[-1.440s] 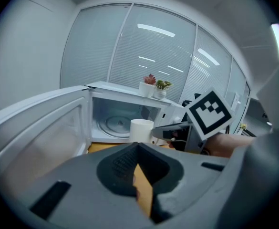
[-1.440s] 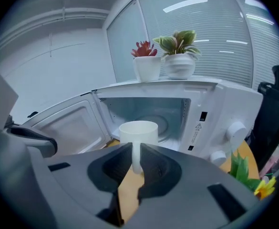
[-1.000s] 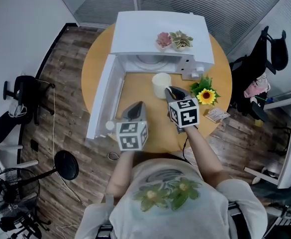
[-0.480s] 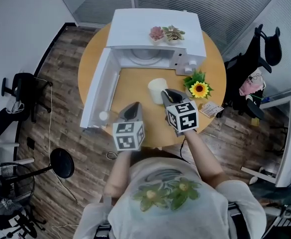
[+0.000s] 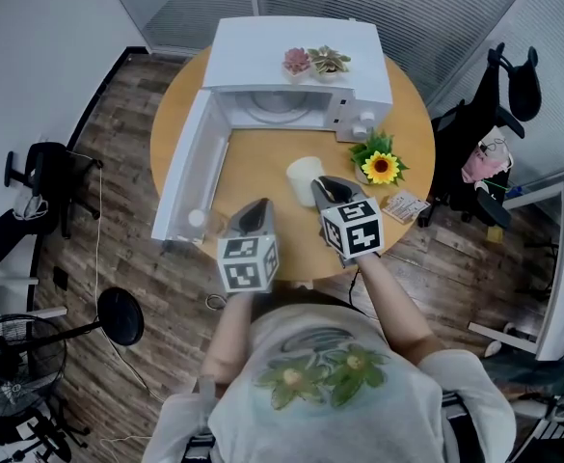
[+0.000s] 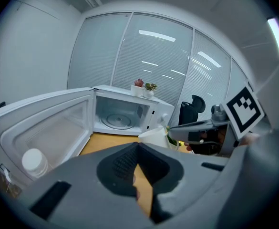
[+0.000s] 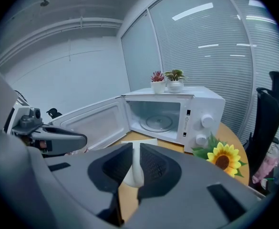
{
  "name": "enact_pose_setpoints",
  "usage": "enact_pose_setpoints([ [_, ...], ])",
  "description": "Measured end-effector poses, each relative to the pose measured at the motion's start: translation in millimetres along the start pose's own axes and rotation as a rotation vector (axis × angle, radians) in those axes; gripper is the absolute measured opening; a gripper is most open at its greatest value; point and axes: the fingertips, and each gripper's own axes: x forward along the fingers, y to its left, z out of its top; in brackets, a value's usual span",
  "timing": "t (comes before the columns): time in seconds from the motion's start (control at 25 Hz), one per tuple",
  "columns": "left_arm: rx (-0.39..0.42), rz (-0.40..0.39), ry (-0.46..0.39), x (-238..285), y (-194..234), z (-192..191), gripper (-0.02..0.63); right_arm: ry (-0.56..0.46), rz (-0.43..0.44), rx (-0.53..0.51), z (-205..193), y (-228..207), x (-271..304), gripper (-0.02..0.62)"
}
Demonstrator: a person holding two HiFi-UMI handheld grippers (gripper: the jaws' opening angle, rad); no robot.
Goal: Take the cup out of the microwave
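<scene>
One white cup [image 5: 305, 174] is outside the single open microwave [image 5: 301, 51], seemingly just above the table [image 5: 262, 177], its wall pinched by the right gripper [image 5: 320, 185]. The left gripper [image 5: 259, 206] is closed on nothing. Two potted plants [image 5: 297, 62] top the microwave.

— From where is the head camera looking?
— It's sitting above the person, facing steeply down, taking in the whole round table [image 5: 262, 177] from well off.
— And the other 2?
— They're riding low on the left gripper [image 5: 259, 206] and right gripper [image 5: 324, 184], facing along the jaws, close over the tabletop. All 3 are sharing the open microwave [image 5: 301, 51] and the cup [image 5: 304, 174]; each is also catching the other gripper.
</scene>
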Motion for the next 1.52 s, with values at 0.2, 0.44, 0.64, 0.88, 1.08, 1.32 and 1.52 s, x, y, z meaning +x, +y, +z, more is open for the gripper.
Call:
enact_pose_setpoints([
  [0.2, 0.001, 0.002, 0.002, -2, -3, -4, 0.003, 0.020, 0.004, 0.006, -14, -1, -2, 0.060],
  [0.44, -0.001, 0.004, 0.015, -3, -6, -13, 0.003, 0.070, 0.012, 0.033, -40, -5, 3, 0.060],
  [0.64, -0.002, 0.009, 0.028, -3, -7, -19, 0.003, 0.115, 0.013, 0.044, -64, -9, 7, 0.060],
  [0.88, -0.005, 0.008, 0.045, -2, -9, -28, 0.003, 0.143, 0.008, 0.048, -85, -14, 12, 0.060],
  [1.08, -0.004, 0.002, 0.056, -1, -12, -36, 0.003, 0.152, -0.002, 0.039, -99, -18, 15, 0.060],
  [1.32, -0.012, -0.001, 0.068, 0, -14, -45, 0.003, 0.149, 0.005, 0.040, -111, -19, 10, 0.060],
  [1.52, -0.012, -0.013, 0.084, 3, -19, -51, 0.003, 0.157, 0.011, 0.028, -120, -18, -2, 0.060],
])
